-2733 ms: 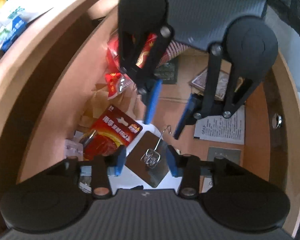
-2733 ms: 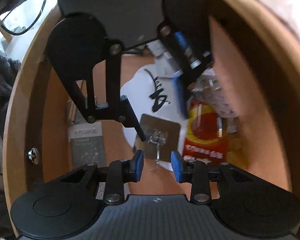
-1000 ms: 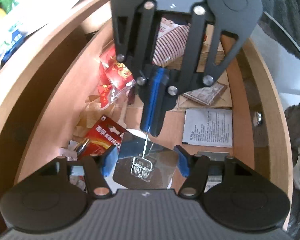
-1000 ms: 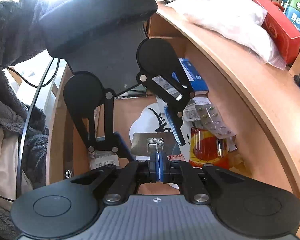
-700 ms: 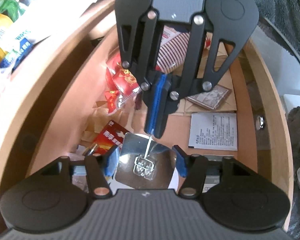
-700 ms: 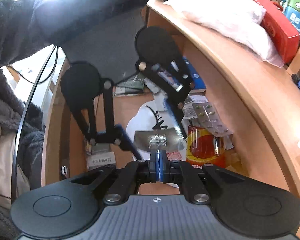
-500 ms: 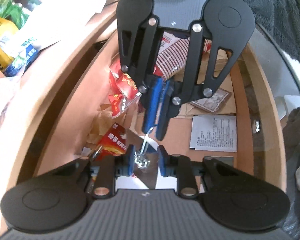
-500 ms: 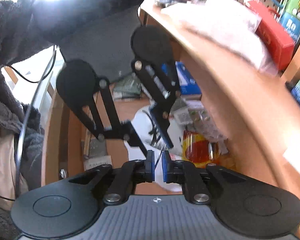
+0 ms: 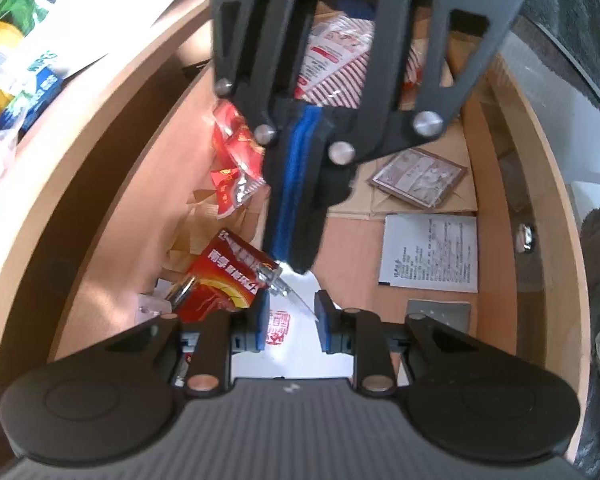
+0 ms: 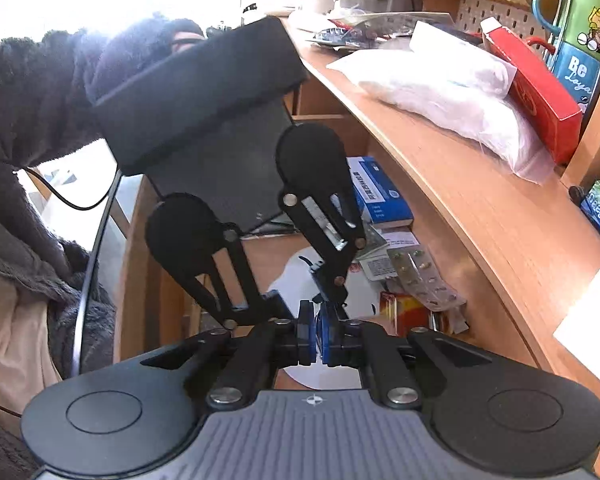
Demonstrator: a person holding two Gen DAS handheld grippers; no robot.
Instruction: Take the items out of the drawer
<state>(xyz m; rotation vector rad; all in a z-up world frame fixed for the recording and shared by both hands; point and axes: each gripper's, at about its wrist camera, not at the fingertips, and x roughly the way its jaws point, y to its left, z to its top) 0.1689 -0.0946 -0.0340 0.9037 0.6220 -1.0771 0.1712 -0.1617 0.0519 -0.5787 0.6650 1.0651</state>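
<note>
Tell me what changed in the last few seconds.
The right gripper, open over the adhesive hook at first, shut on its wire and raised it off the drawer floor. The left gripper narrowed around the plate, still open. The battery pack, leaflet and other clutter stayed put.

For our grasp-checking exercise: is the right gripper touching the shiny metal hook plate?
Touching. The left wrist view shows the right gripper shut on the hook plate, whose top disappears between its blue pads.
</note>
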